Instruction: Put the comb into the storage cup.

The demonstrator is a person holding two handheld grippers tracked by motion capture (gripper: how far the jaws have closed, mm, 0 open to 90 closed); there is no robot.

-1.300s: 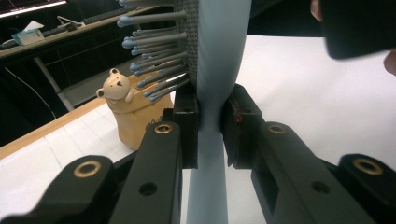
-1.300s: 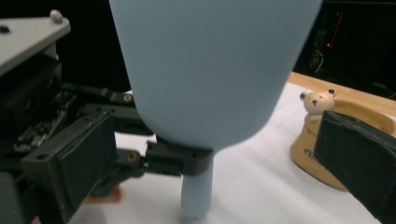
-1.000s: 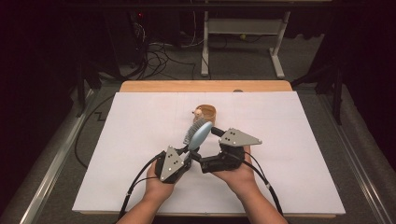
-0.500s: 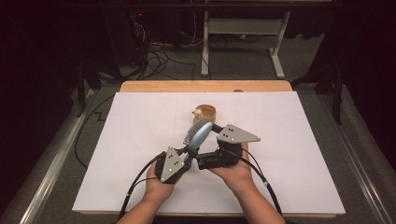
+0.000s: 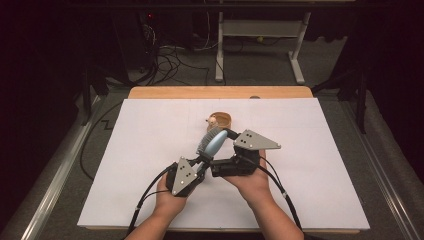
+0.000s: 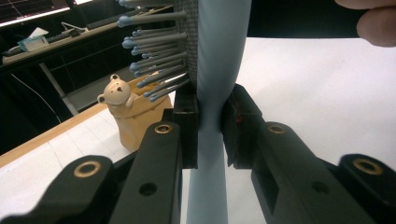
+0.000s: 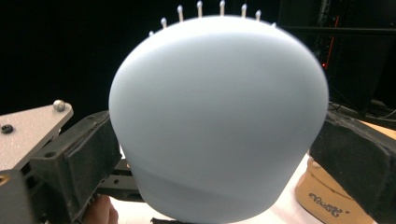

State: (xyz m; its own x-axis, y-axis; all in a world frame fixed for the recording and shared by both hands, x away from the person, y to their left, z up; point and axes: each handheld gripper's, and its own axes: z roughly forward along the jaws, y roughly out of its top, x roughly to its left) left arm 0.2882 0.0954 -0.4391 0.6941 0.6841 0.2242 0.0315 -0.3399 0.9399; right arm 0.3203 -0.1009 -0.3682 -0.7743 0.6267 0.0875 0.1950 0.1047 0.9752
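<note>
Above white table [image 5: 125,165], left hand-held gripper [image 6: 209,123] clamps hairbrush [image 6: 219,60] handle.

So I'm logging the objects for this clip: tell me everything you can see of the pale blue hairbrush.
The pale blue hairbrush looks like smooth matte plastic, with a rounded oval head and a narrower handle. Grey bristles with small blue ball tips stand out from a dotted grey pad on one face. It is held off the white table cover, head pointing away from the person. The left gripper is clamped on its neck; the right gripper has its jaws at either side of the head.
</note>
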